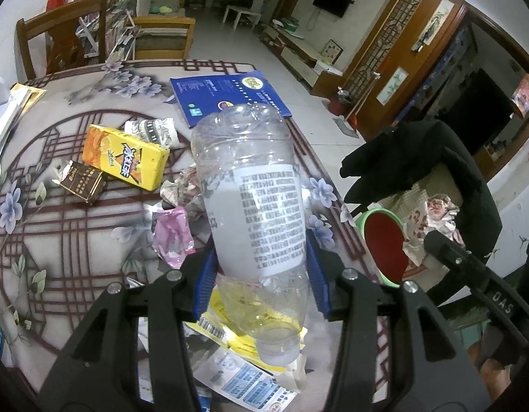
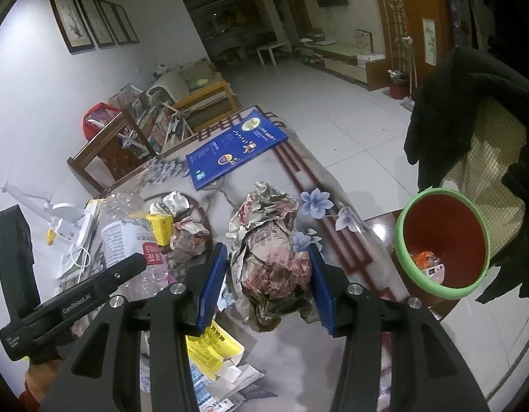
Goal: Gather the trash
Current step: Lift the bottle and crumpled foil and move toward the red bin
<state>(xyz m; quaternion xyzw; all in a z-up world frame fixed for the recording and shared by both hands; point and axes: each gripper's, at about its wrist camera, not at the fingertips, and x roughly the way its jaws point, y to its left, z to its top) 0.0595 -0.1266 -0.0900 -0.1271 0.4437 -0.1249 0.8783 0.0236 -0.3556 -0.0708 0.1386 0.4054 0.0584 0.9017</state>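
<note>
My left gripper (image 1: 261,264) is shut on a clear plastic bottle (image 1: 254,206) with a white label, held above the table with its cap end toward the camera. The bottle also shows in the right wrist view (image 2: 125,226). My right gripper (image 2: 268,274) is shut on a crumpled newspaper wad (image 2: 269,250), held above the table. A red bin with a green rim (image 2: 443,240) stands to the right off the table edge, with some trash inside; it also shows in the left wrist view (image 1: 384,243).
On the patterned table (image 1: 75,250) lie a yellow drink carton (image 1: 127,158), a brown cigarette pack (image 1: 82,182), a pink wrapper (image 1: 172,233), crumpled paper (image 2: 189,233), yellow leaflets (image 2: 213,346) and a blue booklet (image 2: 233,147). A chair with black clothing (image 2: 453,113) stands behind the bin.
</note>
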